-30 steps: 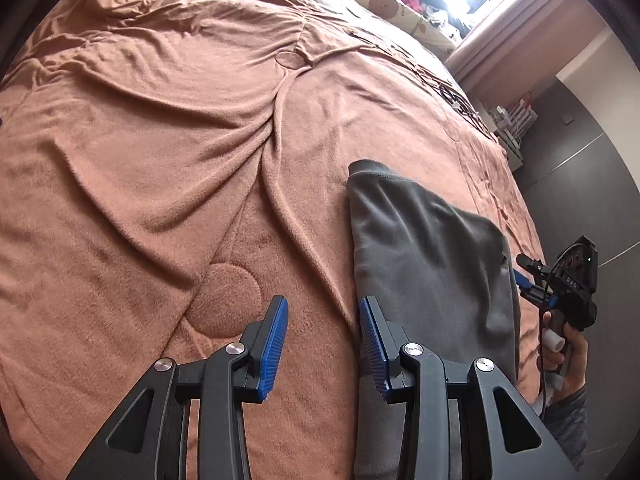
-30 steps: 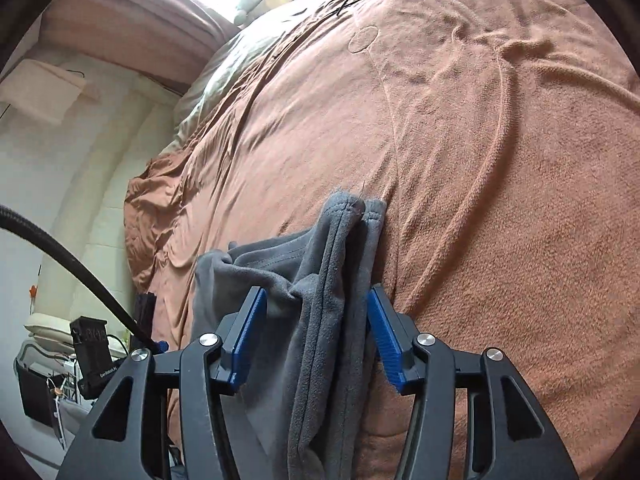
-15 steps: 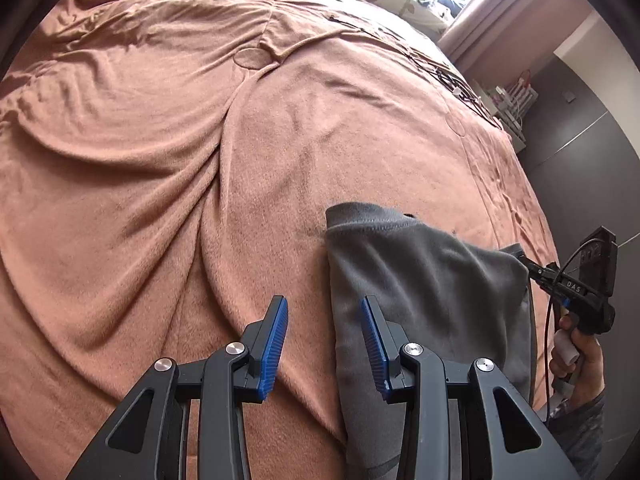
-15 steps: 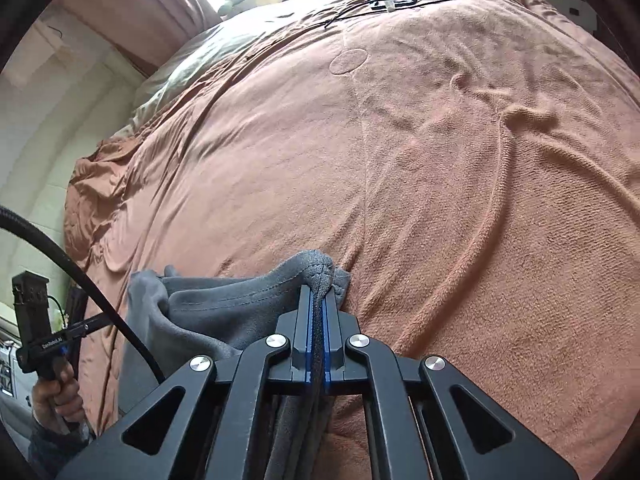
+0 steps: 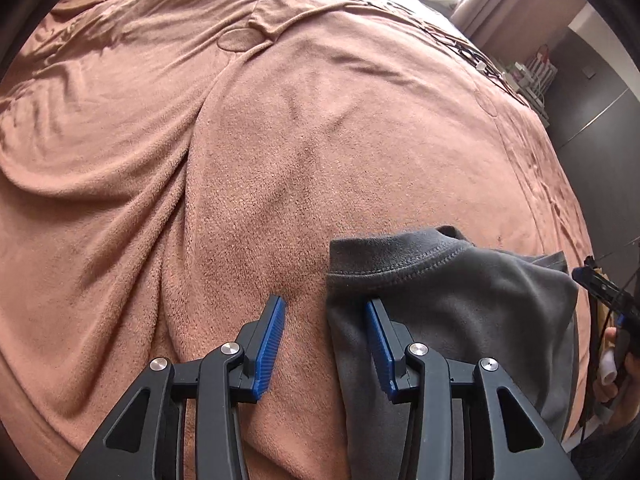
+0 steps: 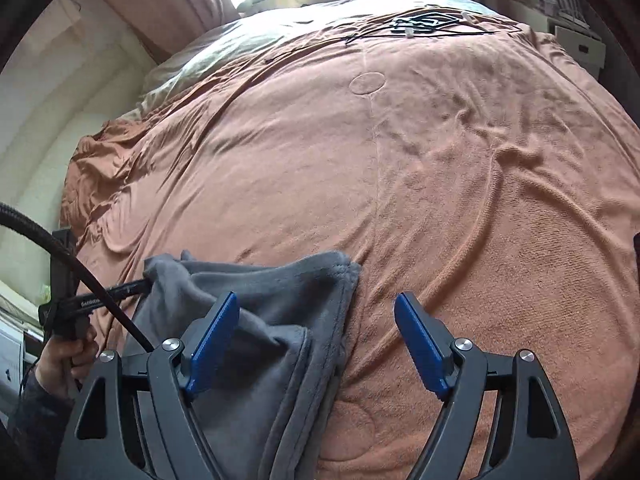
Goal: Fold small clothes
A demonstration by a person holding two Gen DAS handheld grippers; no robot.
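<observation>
Black tongs (image 5: pixel 324 328) with ribbed blue pads (image 6: pixel 214 340), silver screws (image 5: pixel 232 347), braided black cable (image 6: pixel 72 260)

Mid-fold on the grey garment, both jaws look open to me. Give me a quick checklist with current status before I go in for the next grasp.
1. Left gripper jaws open: ok, blue pads apart, nothing between them but fabric beneath.
2. Right gripper jaws open: ok, wide apart, nothing pinched.
3. Grey garment released and resting on the brown blanket: ok.
4. Left jaws straddle the garment's left edge near its stitched hem: ok, one pad over blanket, the other over grey cloth.
5. Right jaws straddle the garment's right edge: ok.
6. Fold lies flat and aligned: not ok, layers look bunched near the far left corner in the right wrist view.
</observation>
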